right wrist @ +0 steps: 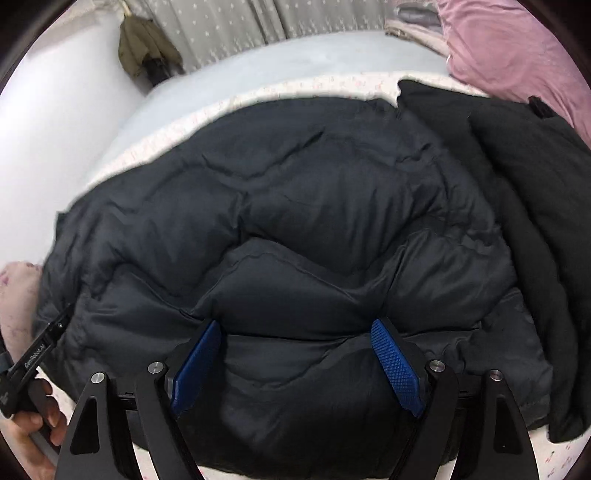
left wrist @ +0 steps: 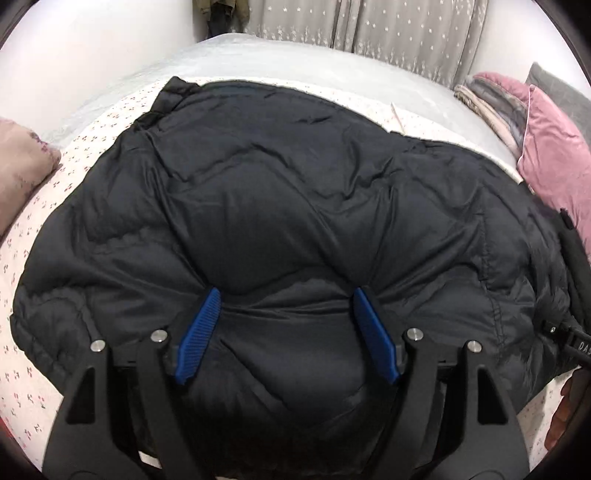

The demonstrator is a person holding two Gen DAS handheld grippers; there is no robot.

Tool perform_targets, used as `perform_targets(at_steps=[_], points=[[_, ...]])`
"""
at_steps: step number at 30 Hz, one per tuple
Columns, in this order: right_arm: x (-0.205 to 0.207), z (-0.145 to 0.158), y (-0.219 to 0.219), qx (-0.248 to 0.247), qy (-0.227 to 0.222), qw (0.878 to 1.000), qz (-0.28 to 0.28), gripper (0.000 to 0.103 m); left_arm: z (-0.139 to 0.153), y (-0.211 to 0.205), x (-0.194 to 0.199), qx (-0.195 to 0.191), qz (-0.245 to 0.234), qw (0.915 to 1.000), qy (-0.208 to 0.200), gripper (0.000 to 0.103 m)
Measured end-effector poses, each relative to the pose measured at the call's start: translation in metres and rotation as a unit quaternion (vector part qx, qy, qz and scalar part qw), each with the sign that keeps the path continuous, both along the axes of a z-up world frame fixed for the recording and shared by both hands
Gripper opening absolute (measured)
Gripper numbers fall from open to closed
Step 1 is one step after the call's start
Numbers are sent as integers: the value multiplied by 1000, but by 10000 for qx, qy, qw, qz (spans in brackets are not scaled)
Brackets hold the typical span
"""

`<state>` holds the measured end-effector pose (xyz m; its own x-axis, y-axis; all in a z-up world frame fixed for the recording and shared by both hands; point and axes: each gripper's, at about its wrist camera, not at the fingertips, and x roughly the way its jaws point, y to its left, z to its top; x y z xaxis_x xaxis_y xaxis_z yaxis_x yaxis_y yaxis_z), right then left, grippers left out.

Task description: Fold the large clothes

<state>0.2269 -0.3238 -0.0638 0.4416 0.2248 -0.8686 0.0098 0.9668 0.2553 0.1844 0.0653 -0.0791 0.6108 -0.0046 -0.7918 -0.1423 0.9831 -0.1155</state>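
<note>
A large black puffer jacket (left wrist: 280,206) lies spread on the bed and fills both views (right wrist: 295,229). My left gripper (left wrist: 286,299) is open, its blue pads (left wrist: 199,332) set wide apart and pressing down on the jacket's near part. My right gripper (right wrist: 295,328) is also open, its blue pads (right wrist: 397,365) wide apart on the jacket's near edge. Padding bulges between each pair of fingers, but neither pair clamps it. The right gripper shows at the right edge of the left wrist view (left wrist: 576,332), the left gripper at the left edge of the right wrist view (right wrist: 33,362).
The bed has a white flower-print sheet (left wrist: 33,295) and a pale grey cover (left wrist: 258,55). Pink pillows (left wrist: 554,162) and folded blankets (left wrist: 487,99) lie at the right, a beige pillow (left wrist: 22,162) at the left. Curtains (left wrist: 369,22) and an olive garment (right wrist: 144,48) hang behind.
</note>
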Motion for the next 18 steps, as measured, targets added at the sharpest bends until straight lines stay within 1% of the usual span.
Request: perform_targets(at_steps=[3,6,8,9,10,11,12,13,15,16,18], points=[[3,-11,6,-201,116,9997,16,86,-2,-3,-1,-21,44,10000,53,75],[-2,-7,1,-127,69,9999,-41,86,1,-1,-6,-17,88,10000,36,75],[-18,9,-13,166,-5,9993,-342,86,5,0,-10,113,153,9998,-4,75],[-29,19,-21,416,-129,9977,-522,86,8,1,-12,148,206,9997,-49,74],[-46,33,-33,869,-363,9929,-726,86,12,1,-14,99,213,9997,-103,74],[-56,40,-41,1205,-477,9880,-843,86,15,3,-16,-5,181,9997,-177,74],[-65,44,-48,1477,-496,9831,-960,86,21,3,-15,-114,114,9996,-245,74],[-73,44,-56,1717,-396,9780,-1118,86,25,2,-16,-166,51,9995,-261,74],[-84,35,-66,1921,-29,9720,-1354,86,34,-5,-19,-278,-142,9989,-355,74],[-88,30,-69,1996,165,9702,-1367,86,37,-9,-21,-306,-241,9984,-405,74],[-90,29,-71,2064,310,9695,-1287,86,41,-22,-24,-216,-461,9979,-410,74]])
